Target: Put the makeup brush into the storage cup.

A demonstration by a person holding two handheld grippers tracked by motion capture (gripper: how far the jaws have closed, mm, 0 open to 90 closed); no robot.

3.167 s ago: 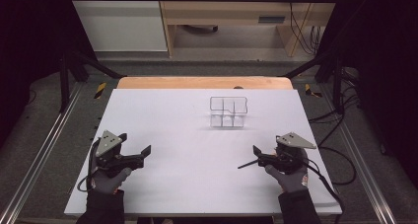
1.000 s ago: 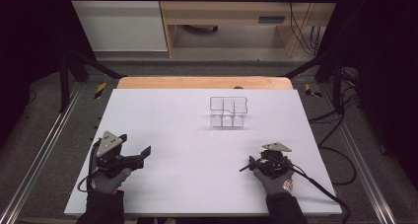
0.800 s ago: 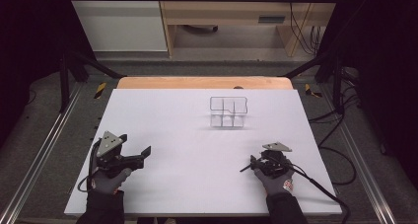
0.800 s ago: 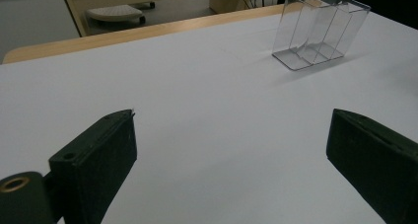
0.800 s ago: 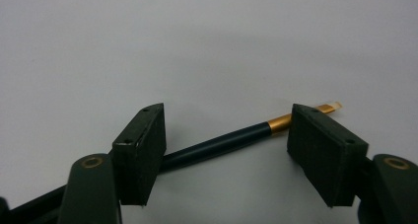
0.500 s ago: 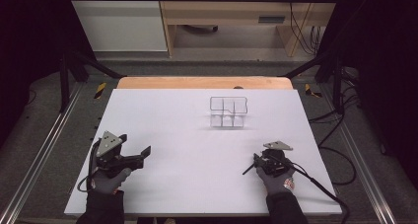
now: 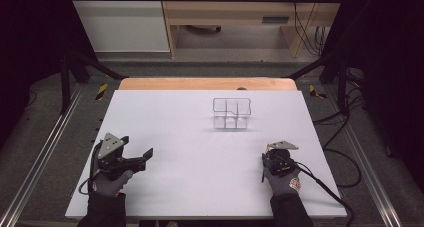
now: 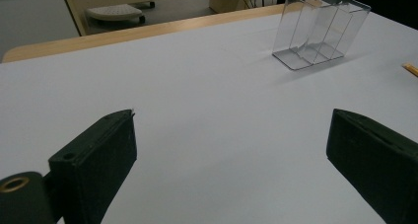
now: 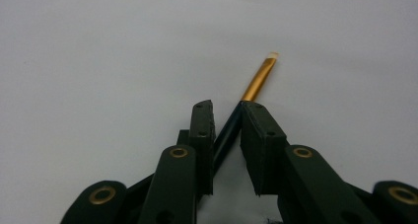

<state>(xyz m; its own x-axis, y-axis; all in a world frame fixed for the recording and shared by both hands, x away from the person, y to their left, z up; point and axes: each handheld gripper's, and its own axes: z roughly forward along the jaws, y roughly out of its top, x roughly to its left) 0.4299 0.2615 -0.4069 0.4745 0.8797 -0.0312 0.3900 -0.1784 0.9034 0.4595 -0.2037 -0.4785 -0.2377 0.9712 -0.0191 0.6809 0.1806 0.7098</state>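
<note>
Clamping a slim brush with a dark handle, gold ferrule and pale tip [image 9: 256, 83], the right gripper [image 9: 226, 135] has its two black jaws drawn in tight on the handle, with the ferrule and tip sticking out past them, low over the white tabletop [image 7: 200, 137]. From the high view this right gripper [image 7: 276, 157] sits near the table's near right corner, held by a gloved hand [image 7: 284, 179], its cable trailing off to the right. The left gripper [image 7: 137, 159] is near the near left side, well apart from the other, in another gloved hand [image 7: 110, 182]; the left gripper view shows its jaws standing wide apart with nothing between them, only bare white surface. A clear plastic organiser box with upright dividers [image 7: 231, 113] stands upright toward the far middle of the table, well apart from both grippers; in the left gripper view the same box [image 8: 320, 29] stands at the upper right.
</note>
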